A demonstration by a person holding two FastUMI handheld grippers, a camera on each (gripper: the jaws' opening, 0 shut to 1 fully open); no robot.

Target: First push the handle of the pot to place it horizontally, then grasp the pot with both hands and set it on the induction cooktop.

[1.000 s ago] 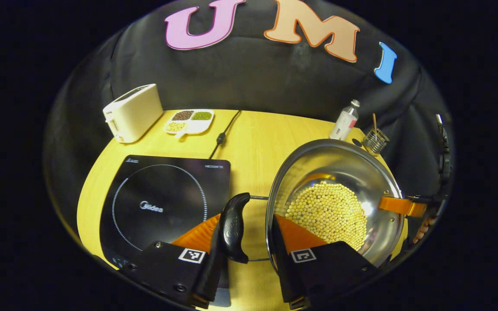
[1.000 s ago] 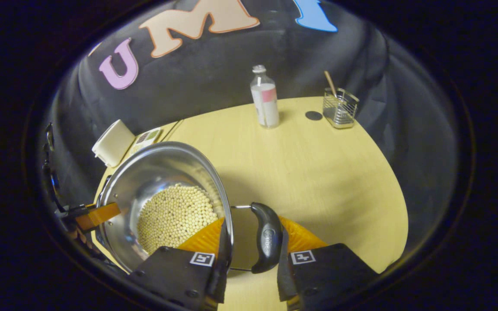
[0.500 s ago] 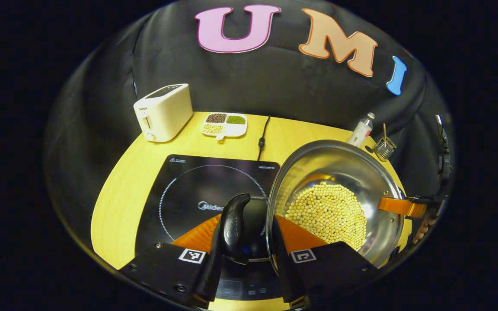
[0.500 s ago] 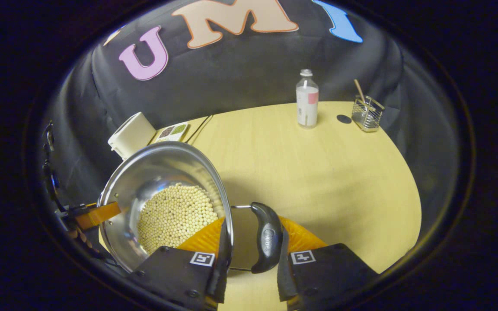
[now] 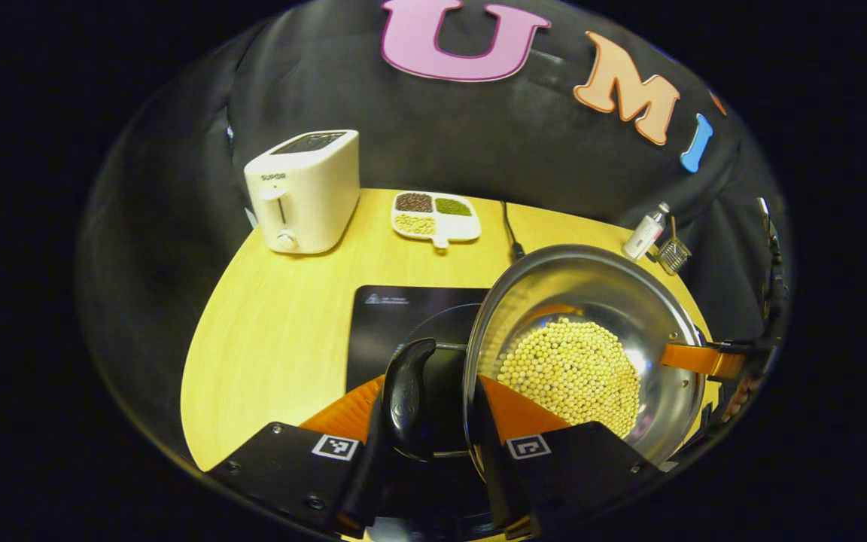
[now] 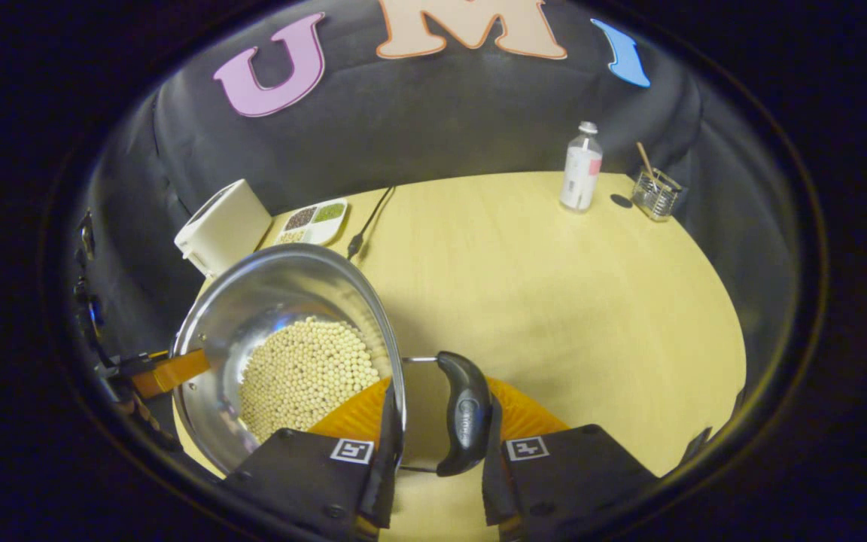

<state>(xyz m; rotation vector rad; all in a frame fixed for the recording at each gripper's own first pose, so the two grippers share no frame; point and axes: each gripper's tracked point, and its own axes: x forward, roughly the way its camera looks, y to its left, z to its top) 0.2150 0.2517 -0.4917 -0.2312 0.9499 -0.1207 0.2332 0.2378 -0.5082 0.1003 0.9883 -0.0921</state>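
A steel pot (image 5: 591, 301) holding pale yellow beans (image 5: 569, 373) hangs above the wooden table, tilted little if at all. My left gripper (image 5: 430, 406) is shut on its black side handle (image 5: 406, 391), one finger outside the handle and one inside the rim. Under that handle lies the black induction cooktop (image 5: 396, 316), partly hidden by the pot. Across the pot, the right gripper (image 5: 704, 361) holds the far side. In the right gripper view, my right gripper (image 6: 437, 414) is shut on the other black handle (image 6: 467, 410) of the pot (image 6: 275, 301). The left gripper (image 6: 166, 373) shows at the far rim.
A white toaster (image 5: 304, 192) and a divided dish of grains (image 5: 435, 217) stand at the back left, with a black cable (image 5: 510, 233) beside them. A bottle (image 6: 581, 167) and a wire holder (image 6: 655, 194) stand at the back right of the table (image 6: 554, 301).
Both grippers have carried the pot leftward. The cooktop, formerly left of the pot, now lies beneath the left handle and the pot's left side. The grips are unchanged.
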